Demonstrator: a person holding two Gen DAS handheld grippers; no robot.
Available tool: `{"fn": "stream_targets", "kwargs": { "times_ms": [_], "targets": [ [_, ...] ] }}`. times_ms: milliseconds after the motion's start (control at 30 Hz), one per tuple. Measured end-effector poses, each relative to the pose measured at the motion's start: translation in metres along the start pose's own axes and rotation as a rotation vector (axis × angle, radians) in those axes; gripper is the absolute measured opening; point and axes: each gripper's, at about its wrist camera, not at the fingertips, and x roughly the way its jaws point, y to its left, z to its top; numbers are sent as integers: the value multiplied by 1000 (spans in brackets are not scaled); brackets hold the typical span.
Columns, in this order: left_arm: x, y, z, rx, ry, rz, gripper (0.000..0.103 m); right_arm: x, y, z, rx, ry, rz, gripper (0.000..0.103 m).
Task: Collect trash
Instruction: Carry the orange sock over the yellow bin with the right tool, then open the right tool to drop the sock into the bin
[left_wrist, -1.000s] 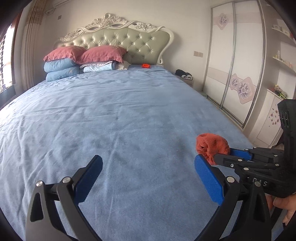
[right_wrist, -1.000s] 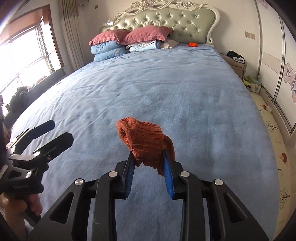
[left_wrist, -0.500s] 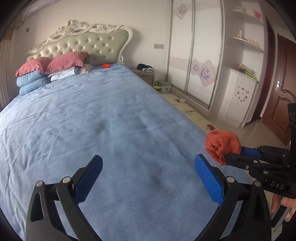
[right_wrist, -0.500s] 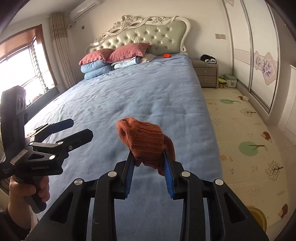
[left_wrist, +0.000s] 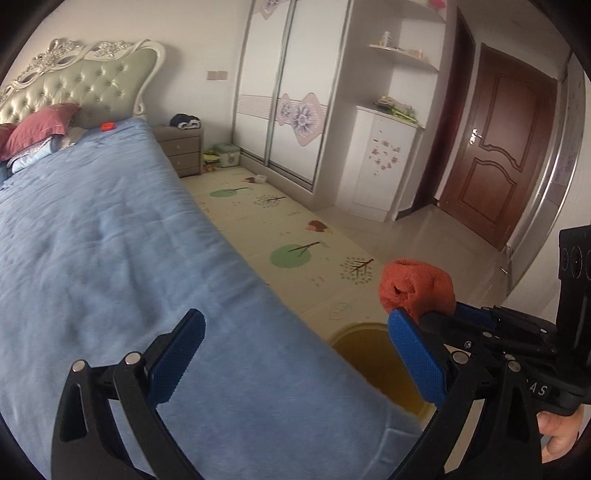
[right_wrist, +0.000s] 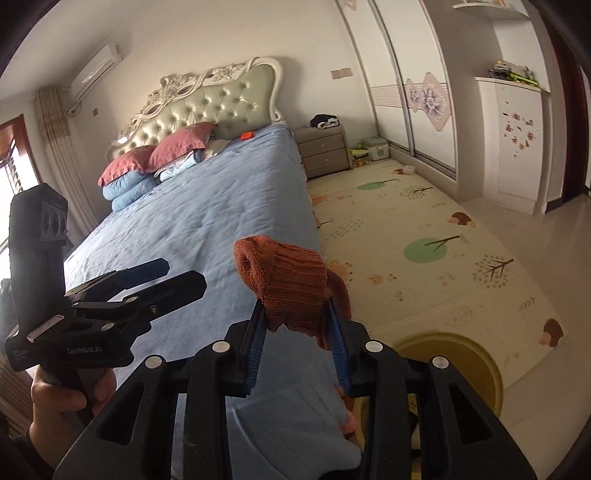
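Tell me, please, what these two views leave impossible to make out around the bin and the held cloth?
- Yellow bin: the right gripper and the bed hide its inside in both views.
- Orange knitted cloth: its lower end is hidden by the opening jaws.
- Small orange object by the pillows: too small to identify.

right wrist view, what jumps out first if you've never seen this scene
The rust-orange knitted cloth stands out first: it sits between the blue pads of the right gripper, whose jaws are opening, over the corner of the blue bed. Just below and right of it, a round yellow bin stands on the patterned floor mat. At the left, the left gripper is open and holds nothing.
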Motion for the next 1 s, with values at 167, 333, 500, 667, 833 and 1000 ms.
{"fn": "stream_targets", "kwargs": {
  "times_ms": [167,333,500,667,833,1000],
  "targets": [
    [32,-60,-4,81,59,-102,99,-37,-38,-17,24,-25,-119,34],
    [60,-111,-8,164,114,-170,99,-60,-76,-30,62,-18,-196,34],
    [94,-144,-12,199,209,-208,99,-71,-116,-47,123,-3,-249,36],
    [135,-161,-10,234,316,-166,99,-64,-155,-66,208,42,-245,36],
    [161,-154,-8,222,417,-160,99,-46,-169,-75,238,85,-235,36],
    [171,-143,-10,167,463,-137,99,-20,-175,-76,247,143,-221,38]
  ]
}}
